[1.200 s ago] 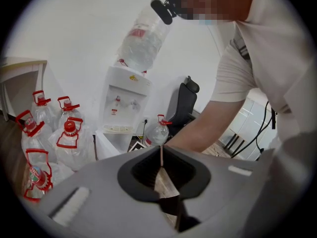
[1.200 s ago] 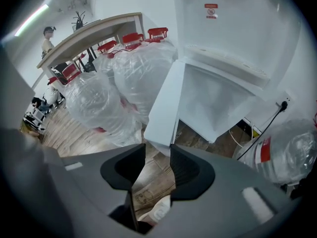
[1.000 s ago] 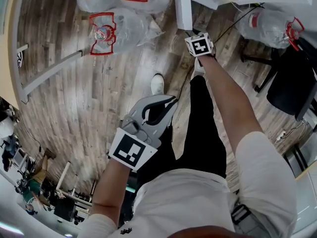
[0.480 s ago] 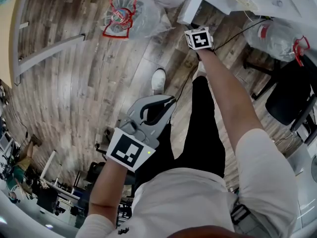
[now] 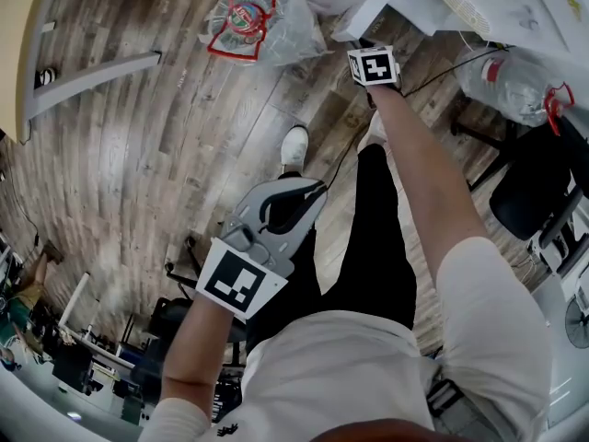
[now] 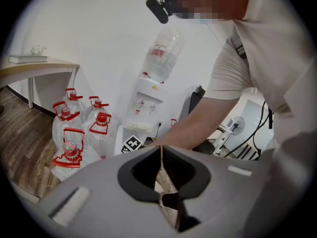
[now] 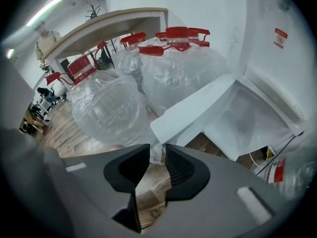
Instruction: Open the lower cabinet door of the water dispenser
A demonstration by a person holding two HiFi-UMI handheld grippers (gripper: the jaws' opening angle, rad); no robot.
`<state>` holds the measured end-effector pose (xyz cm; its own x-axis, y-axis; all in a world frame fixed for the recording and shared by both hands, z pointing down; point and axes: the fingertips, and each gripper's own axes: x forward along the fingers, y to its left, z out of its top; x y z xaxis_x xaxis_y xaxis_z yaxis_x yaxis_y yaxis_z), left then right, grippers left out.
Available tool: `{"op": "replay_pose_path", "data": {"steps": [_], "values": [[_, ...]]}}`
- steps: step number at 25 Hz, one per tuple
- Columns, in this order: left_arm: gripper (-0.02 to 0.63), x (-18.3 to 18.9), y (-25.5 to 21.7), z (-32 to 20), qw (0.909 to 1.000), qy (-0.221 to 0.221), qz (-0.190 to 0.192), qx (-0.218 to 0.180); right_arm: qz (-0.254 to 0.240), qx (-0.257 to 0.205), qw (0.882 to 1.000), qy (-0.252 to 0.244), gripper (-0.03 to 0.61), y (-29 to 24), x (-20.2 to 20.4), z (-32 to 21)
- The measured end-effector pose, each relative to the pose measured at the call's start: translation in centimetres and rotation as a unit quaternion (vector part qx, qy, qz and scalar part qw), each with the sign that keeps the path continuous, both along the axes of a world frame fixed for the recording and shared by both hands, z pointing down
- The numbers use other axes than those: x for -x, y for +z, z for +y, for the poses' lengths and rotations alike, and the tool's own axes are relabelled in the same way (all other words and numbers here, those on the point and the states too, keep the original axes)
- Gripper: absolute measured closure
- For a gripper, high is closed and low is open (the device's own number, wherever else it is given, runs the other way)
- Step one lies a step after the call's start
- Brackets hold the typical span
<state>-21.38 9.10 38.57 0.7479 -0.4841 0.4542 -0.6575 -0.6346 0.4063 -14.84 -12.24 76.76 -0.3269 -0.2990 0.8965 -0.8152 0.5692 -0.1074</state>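
Observation:
The water dispenser (image 6: 147, 99) is white, with an upturned bottle on top. Its lower cabinet door (image 7: 190, 114) stands swung out, and the pale cabinet inside (image 7: 250, 120) shows. My right gripper (image 7: 157, 157) points steeply down at the door's lower corner. Its jaws are closing, a narrow gap remains between them, and the corner sits just at the tips. In the head view only its marker cube (image 5: 373, 65) shows, below the white door (image 5: 368, 12). My left gripper (image 5: 311, 190) hangs shut and empty over the person's legs, away from the dispenser.
Several clear water bottles with red handles (image 7: 114, 103) crowd the floor left of the door. Another bottle (image 5: 511, 81) and a black chair (image 5: 534, 191) are at the right. A cable (image 5: 345, 159) runs over the wood floor. A desk (image 7: 114, 21) stands behind.
The right gripper's cube has moved up the head view, closer under the white door. The bottles and the door have slid rightward in that view. The left gripper stays shut.

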Motion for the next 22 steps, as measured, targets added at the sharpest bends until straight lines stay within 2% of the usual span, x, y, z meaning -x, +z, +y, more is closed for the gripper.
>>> {"op": "replay_pose_path", "data": {"steps": [5,10,22], "values": [[0.556,0.4,-0.3,0.4,1.0000,0.000,0.003,-0.006,-0.003,-0.006,1.000,0.003,0.480,-0.7,-0.2,0.2],[0.556,-0.2,-1.9,0.9,0.9995,0.016,0.008,-0.025,-0.014,-0.020,1.000,0.003,0.480,-3.6,-0.4,0.8],[0.557,-0.3,-8.6,2.5,0.9960,0.049,0.017,-0.073,-0.045,-0.041,0.998,0.007,0.534,-14.9,-1.6,7.8]]}}
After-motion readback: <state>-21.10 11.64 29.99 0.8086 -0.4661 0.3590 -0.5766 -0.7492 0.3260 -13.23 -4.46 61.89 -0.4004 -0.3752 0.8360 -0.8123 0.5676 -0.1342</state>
